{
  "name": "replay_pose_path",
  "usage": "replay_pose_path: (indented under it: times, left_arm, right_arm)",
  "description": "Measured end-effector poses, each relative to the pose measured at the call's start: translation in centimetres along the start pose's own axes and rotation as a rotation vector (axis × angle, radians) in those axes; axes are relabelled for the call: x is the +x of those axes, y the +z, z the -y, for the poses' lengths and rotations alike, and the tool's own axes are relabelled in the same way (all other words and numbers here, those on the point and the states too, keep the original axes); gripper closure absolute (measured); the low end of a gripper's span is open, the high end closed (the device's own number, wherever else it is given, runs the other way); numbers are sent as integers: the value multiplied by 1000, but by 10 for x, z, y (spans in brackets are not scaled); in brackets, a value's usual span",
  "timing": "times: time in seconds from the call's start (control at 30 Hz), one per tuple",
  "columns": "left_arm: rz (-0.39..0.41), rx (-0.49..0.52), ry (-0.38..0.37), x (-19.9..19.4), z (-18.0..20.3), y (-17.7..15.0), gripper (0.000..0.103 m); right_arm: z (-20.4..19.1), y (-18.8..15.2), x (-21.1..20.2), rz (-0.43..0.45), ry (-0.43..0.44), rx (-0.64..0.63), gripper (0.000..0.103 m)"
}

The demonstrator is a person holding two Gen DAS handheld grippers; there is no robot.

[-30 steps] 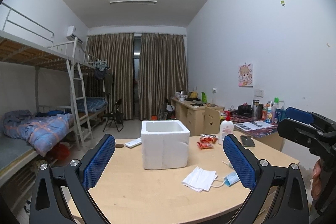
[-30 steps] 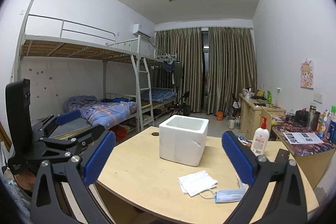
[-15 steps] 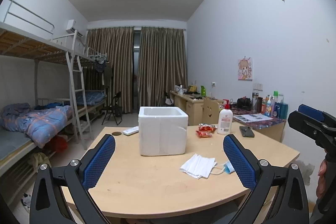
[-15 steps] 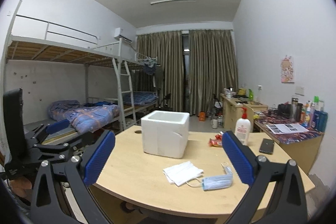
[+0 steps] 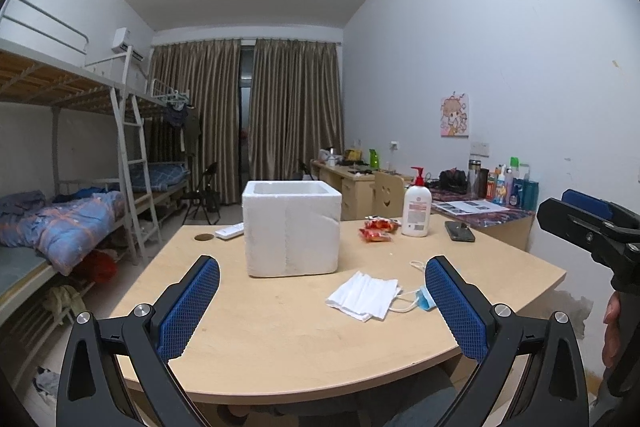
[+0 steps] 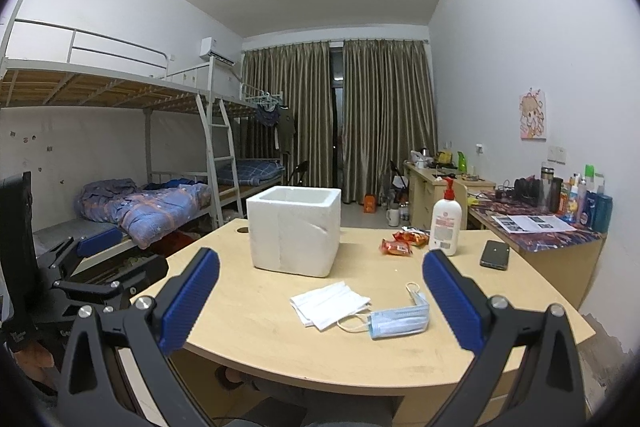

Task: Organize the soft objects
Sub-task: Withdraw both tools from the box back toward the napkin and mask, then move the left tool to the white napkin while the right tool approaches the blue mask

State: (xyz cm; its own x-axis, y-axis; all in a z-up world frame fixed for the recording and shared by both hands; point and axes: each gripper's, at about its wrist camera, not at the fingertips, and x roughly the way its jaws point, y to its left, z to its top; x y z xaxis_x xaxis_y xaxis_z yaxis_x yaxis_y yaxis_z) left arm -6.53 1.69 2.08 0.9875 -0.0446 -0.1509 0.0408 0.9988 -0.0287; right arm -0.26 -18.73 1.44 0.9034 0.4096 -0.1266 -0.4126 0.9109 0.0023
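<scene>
A white foam box (image 5: 292,227) (image 6: 295,229) stands open-topped in the middle of the wooden table (image 5: 280,339) (image 6: 256,315). In front of it lie white face masks (image 5: 365,294) (image 6: 328,304) and a blue face mask (image 5: 425,299) (image 6: 398,319). My left gripper (image 5: 320,301) is open, held near the table's front edge, nothing between its blue pads. My right gripper (image 6: 320,301) is also open and empty, hovering before the masks. The left gripper (image 6: 92,267) shows at the left of the right wrist view; the right gripper (image 5: 592,223) shows at the right of the left wrist view.
Red snack packets (image 5: 378,229) (image 6: 404,243), a lotion pump bottle (image 5: 416,205) (image 6: 445,219), a black phone (image 5: 460,231) (image 6: 495,254) and a white remote (image 5: 229,230) lie on the table. Bunk beds (image 6: 140,203) stand left, a cluttered desk (image 6: 540,223) right.
Both grippers have pulled back and lowered from the table, so the box and masks look farther and the front edge shows. Both stay open.
</scene>
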Motion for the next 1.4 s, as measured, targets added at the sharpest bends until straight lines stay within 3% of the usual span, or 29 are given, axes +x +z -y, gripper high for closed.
replay_pose_path:
  times: [0.33, 0.83, 1.4]
  left_arm:
    - [-52, 13, -29, 24, 6, -19, 0]
    - [-170, 37, -91, 79, 23, -50, 0]
    - [-258, 57, -121, 133, 38, -56, 0]
  right_arm:
    - [12, -13, 11, -31, -27, 36, 0]
    - [36, -40, 45, -163, -87, 64, 0]
    - [70, -57, 88, -266, -103, 118, 0]
